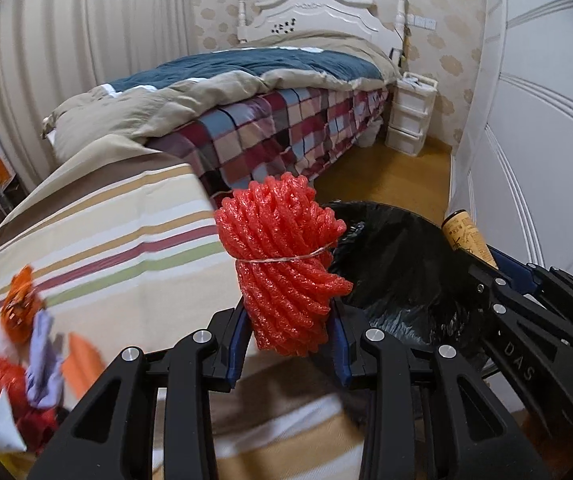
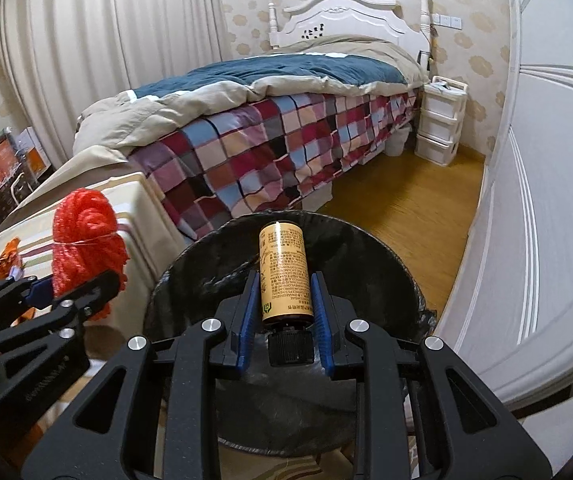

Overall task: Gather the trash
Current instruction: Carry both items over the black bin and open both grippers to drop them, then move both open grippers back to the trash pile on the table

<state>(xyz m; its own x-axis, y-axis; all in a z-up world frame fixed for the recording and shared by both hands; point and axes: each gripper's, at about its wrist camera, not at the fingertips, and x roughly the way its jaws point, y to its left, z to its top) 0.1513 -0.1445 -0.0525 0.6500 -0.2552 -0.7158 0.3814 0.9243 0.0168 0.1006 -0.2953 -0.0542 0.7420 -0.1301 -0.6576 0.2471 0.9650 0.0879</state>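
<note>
The red foam netting (image 1: 284, 268) looked ribbed and spongy — bound by thin string. The bottle (image 2: 284, 270) wore a matt paper label; the bin liner (image 2: 370, 256) was glossy black plastic — the floor (image 2: 410, 204) smooth wood.

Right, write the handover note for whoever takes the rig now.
Left tool: shut on the red foam net bundle, beside the bin's rim.
Right tool: shut on the tan bottle, black cap toward the camera, over the black-lined bin.
Done: both pieces picked up.
Left: drop both in the bin; more litter lies on the striped cloth.
</note>
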